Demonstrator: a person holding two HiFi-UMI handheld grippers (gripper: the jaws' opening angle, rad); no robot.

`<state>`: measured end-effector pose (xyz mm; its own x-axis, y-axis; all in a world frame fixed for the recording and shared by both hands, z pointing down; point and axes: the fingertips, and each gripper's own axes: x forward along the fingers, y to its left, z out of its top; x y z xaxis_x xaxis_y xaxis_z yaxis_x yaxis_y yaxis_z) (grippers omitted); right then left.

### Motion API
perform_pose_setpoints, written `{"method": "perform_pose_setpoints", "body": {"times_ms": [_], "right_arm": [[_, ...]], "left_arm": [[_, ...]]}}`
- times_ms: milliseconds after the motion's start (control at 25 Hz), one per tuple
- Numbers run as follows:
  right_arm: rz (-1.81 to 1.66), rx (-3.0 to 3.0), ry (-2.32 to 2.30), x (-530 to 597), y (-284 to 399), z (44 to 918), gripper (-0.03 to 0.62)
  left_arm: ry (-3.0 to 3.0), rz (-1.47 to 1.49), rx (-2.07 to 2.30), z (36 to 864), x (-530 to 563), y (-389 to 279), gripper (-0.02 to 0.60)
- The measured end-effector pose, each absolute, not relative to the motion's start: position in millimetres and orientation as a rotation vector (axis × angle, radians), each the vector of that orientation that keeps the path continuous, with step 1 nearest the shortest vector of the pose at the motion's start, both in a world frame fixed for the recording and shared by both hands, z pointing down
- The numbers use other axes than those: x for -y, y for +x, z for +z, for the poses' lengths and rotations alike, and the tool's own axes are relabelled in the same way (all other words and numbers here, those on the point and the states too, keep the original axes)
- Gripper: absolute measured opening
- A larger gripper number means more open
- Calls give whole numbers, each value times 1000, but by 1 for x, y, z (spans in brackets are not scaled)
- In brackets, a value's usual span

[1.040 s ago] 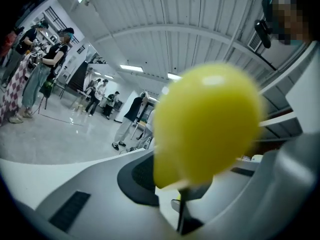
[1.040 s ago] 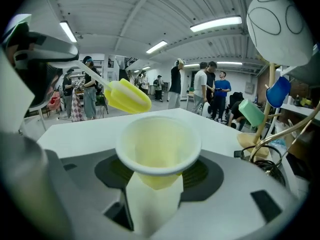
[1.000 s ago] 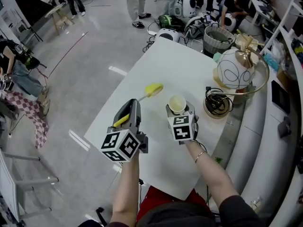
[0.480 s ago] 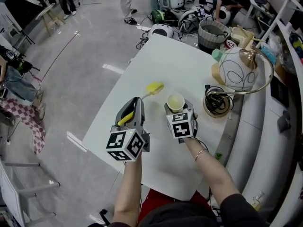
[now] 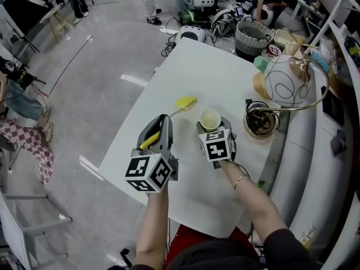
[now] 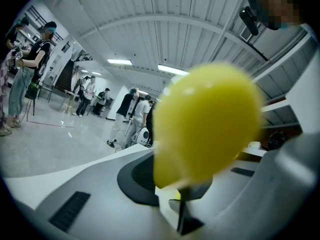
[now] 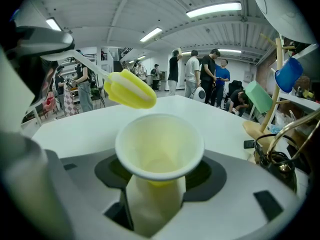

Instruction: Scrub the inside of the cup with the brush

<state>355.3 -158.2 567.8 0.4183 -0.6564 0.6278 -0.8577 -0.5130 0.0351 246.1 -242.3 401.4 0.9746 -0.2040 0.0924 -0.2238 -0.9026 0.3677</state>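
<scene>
one tool each: left gripper (image 5: 161, 121) clamps brush (image 5: 185, 103), right gripper (image 5: 212, 130) clamps cup (image 5: 210, 118).

Yellow brush (image 5: 185, 103), pale cream cup (image 5: 210, 119), plain white table (image 5: 214, 72); far right, a white globe (image 5: 286, 80) with black looping lines.

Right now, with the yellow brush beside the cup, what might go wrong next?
1. The brush head sits left of the cup, not in it. Aimed badly, it may strike the rim and tip or dent the cup, which the right tongs clamp only by its lower part.
2. The left tongs grip the brush at the far end of a thin handle, so the head may wobble or twist while scrubbing.
</scene>
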Motion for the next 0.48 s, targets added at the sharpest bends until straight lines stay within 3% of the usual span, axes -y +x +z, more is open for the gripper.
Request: {"method": "perform_pose_setpoints", "body": {"times_ms": [480], "right_arm": [[930,1287,2297,151,349,580,291]], "left_arm": [[2721,74,296,400,246,239,38]]}}
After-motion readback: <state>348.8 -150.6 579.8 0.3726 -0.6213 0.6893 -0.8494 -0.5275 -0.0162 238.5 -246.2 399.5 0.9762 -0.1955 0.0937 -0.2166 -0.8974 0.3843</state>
